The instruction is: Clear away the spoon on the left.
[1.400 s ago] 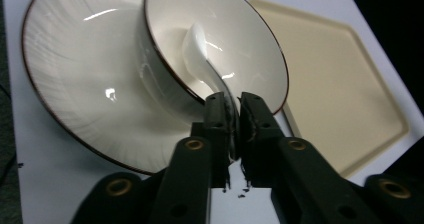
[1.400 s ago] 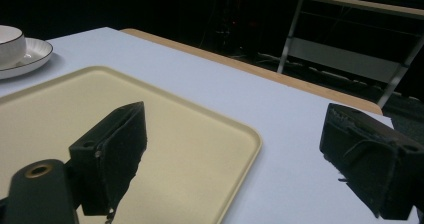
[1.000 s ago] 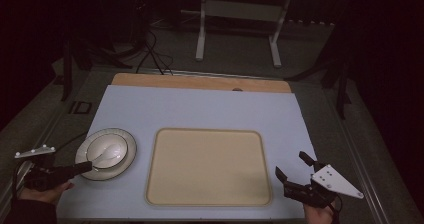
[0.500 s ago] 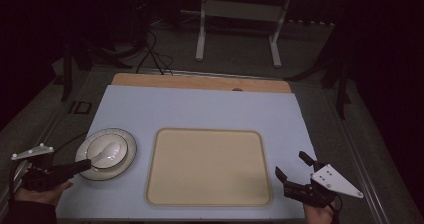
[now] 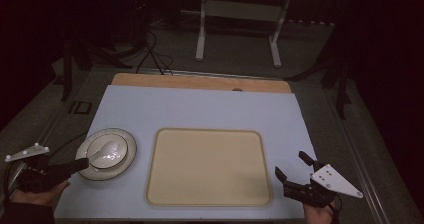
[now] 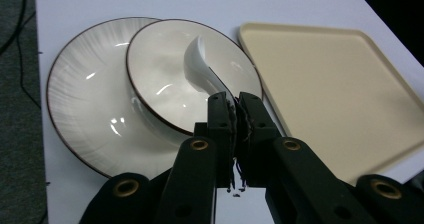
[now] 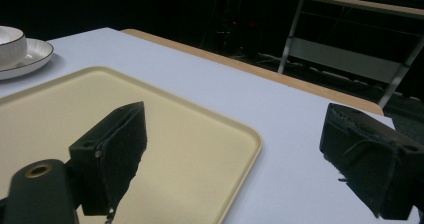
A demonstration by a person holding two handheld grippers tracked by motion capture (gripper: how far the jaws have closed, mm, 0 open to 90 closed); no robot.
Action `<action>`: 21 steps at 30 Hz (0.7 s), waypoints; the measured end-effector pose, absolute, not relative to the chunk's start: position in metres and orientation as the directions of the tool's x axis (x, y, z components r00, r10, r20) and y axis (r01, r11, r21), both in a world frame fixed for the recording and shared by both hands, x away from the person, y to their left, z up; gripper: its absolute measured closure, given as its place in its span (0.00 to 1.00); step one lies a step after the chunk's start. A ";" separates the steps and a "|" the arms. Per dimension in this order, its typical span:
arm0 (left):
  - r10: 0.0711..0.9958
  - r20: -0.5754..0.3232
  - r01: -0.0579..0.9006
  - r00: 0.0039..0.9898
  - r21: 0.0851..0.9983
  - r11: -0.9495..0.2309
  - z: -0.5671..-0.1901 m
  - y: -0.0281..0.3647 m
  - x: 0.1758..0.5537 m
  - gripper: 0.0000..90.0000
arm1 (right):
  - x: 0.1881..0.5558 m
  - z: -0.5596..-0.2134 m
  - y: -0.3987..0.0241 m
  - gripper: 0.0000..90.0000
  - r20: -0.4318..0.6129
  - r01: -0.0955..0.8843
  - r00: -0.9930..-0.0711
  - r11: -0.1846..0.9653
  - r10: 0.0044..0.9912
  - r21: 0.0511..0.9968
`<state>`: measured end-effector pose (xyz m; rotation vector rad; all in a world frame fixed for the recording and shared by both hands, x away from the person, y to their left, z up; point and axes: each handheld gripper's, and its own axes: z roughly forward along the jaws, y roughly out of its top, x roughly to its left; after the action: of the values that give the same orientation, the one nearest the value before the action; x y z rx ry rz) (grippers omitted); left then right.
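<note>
At the table's left edge, the left gripper (image 6: 234,101) pinches the spoon (image 6: 200,66) handle, the spoon's long axis running away over the bowl (image 6: 165,79), tray (image 6: 340,84) alongside.

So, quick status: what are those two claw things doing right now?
Left gripper shut on spoon handle, spoon in bowl on plate. Right gripper open, empty, beside tray. Nothing in the way.
</note>
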<state>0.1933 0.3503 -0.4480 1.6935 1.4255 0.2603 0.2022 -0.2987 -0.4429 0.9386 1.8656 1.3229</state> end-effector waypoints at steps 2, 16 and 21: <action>0.878 -0.358 0.682 0.317 0.730 0.051 -0.445 0.349 0.192 0.96 | 0.202 -0.443 -0.299 0.13 -0.104 0.180 -0.526 0.231 0.844 0.956; 0.888 -0.307 0.638 0.342 0.770 0.020 -0.422 0.332 0.188 0.96 | 0.203 -0.443 -0.298 0.13 -0.105 0.178 -0.531 0.232 0.841 0.956; 0.883 -0.301 0.624 0.361 0.782 0.012 -0.415 0.324 0.190 0.96 | 0.204 -0.443 -0.298 0.13 -0.102 0.177 -0.533 0.229 0.840 0.957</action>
<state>0.1896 0.3237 -0.4148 1.6986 1.3496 0.3516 0.2038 -0.2981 -0.4428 0.9347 1.8682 1.3322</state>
